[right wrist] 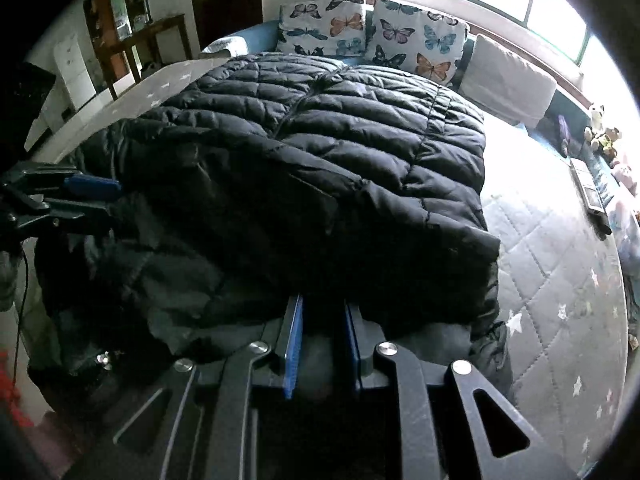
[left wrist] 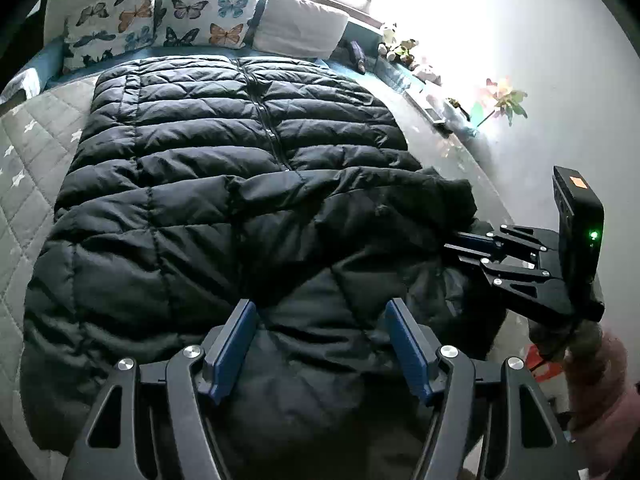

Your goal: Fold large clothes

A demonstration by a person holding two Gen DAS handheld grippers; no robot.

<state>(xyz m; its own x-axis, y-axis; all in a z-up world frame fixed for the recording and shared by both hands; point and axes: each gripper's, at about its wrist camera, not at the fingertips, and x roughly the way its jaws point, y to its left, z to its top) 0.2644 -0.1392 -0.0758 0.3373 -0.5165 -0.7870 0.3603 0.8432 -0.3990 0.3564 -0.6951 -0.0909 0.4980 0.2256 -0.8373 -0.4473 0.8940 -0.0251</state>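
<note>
A large black quilted down jacket (left wrist: 224, 152) (right wrist: 340, 128) lies spread over the bed, zipper up, its near part folded back onto itself. In the left wrist view my left gripper (left wrist: 320, 306) stands open above the near fold; puffy fabric lies between the blue pads (left wrist: 236, 344) without being pinched. That gripper also shows at the left edge of the right wrist view (right wrist: 112, 198). My right gripper (right wrist: 323, 304) is shut on the jacket's near edge, with dark fabric bunched between its narrow jaws. It appears from the side in the left wrist view (left wrist: 451, 241), gripping the jacket's right-hand corner.
The bed has a grey quilted cover with white stars (left wrist: 32, 140) (right wrist: 552, 280). Butterfly pillows (left wrist: 204, 12) (right wrist: 416, 40) and a plain grey cushion (left wrist: 300, 24) line the far side under a window. Plush toys (left wrist: 400, 46) sit by the wall. A pink sleeve (left wrist: 600, 392) holds the right gripper.
</note>
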